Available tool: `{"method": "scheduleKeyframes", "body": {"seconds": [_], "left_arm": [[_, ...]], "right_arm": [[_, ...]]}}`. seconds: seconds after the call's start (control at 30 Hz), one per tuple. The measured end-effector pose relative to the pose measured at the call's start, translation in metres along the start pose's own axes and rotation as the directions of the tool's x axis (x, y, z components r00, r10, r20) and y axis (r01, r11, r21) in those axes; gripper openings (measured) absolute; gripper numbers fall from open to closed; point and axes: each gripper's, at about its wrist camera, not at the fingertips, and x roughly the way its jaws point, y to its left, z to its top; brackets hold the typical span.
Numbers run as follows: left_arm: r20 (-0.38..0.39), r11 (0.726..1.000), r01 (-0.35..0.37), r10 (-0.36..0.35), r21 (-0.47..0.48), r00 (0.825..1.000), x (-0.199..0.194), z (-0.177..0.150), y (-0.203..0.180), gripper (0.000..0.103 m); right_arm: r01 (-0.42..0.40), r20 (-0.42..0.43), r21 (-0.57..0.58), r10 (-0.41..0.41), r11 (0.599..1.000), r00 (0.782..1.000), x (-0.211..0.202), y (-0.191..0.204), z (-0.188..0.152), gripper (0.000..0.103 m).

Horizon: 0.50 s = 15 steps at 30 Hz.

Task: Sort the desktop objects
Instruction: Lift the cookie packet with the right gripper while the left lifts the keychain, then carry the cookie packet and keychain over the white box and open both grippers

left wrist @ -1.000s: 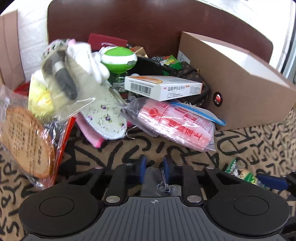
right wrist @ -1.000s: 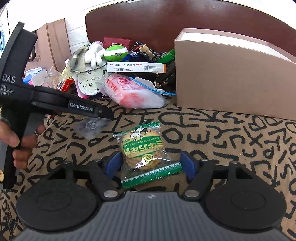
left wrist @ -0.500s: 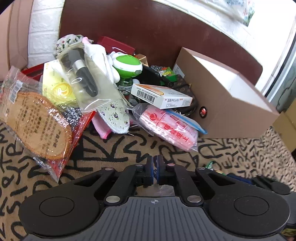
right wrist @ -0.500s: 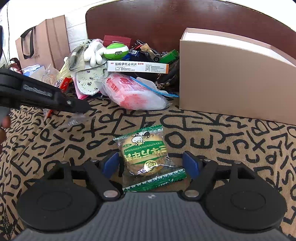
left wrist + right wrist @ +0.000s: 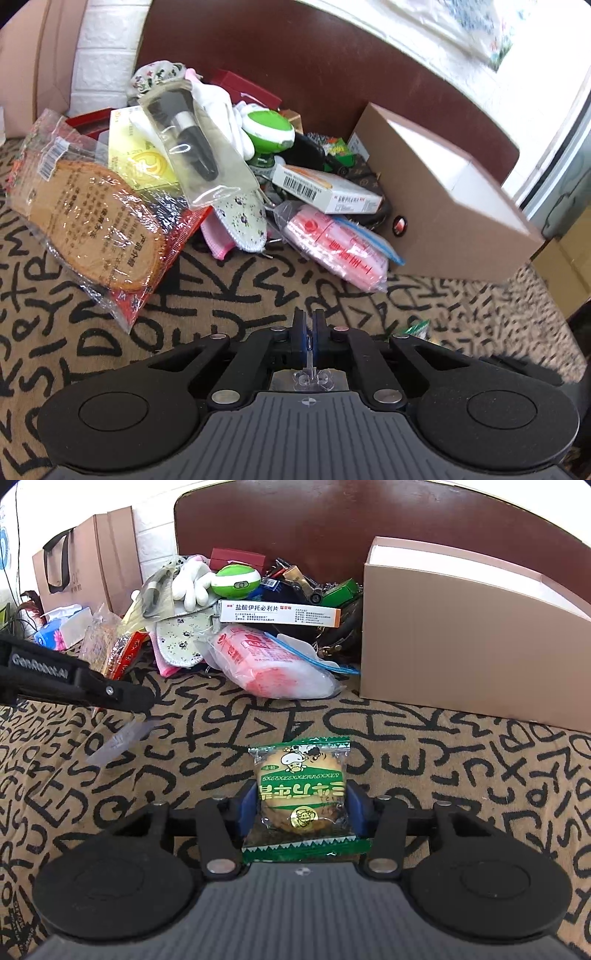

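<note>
A green biscuit packet (image 5: pixel 301 794) lies on the letter-patterned cloth (image 5: pixel 443 775), between the blue pads of my right gripper (image 5: pixel 301 806). Its jaws are closing and the pads touch the packet's two sides. My left gripper (image 5: pixel 308 330) is shut on a small clear plastic bag (image 5: pixel 312 378), which pokes out behind the pads. In the right wrist view the left gripper (image 5: pixel 142 698) hangs above the cloth at the left, and the clear bag (image 5: pixel 118 740) dangles under its tip.
A pile sits at the back: a white medicine box (image 5: pixel 279 613), a pink zip bag (image 5: pixel 266 664), a green round gadget (image 5: pixel 236 581), a wrapped flat cake (image 5: pixel 99 229). A beige open box (image 5: pixel 461 642) stands to the right, a paper bag (image 5: pixel 88 561) to the left.
The left jaws shut on the clear bag and lifted it off the cloth. The right jaws narrowed onto the biscuit packet, which straightened between the pads.
</note>
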Motion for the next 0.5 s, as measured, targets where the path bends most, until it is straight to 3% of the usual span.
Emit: {"method": "scheduleKeyframes", "body": {"seconds": [0.27, 0.5], "left_arm": [[0.024, 1.0, 0.029, -0.029, 0.01, 0.999, -0.02, 0.01, -0.012, 0.0], [0.075, 0.99, 0.072, -0.082, 0.123, 0.994, -0.039, 0.031, -0.059, 0.0]], "right_arm": [[-0.033, 0.029, 0.027, 0.032, 0.999, 0.999, -0.019, 0.001, 0.002, 0.054], [-0.047, 0.138, 0.046, 0.04, 0.998, 0.99, -0.053, -0.008, 0.021, 0.054]]}}
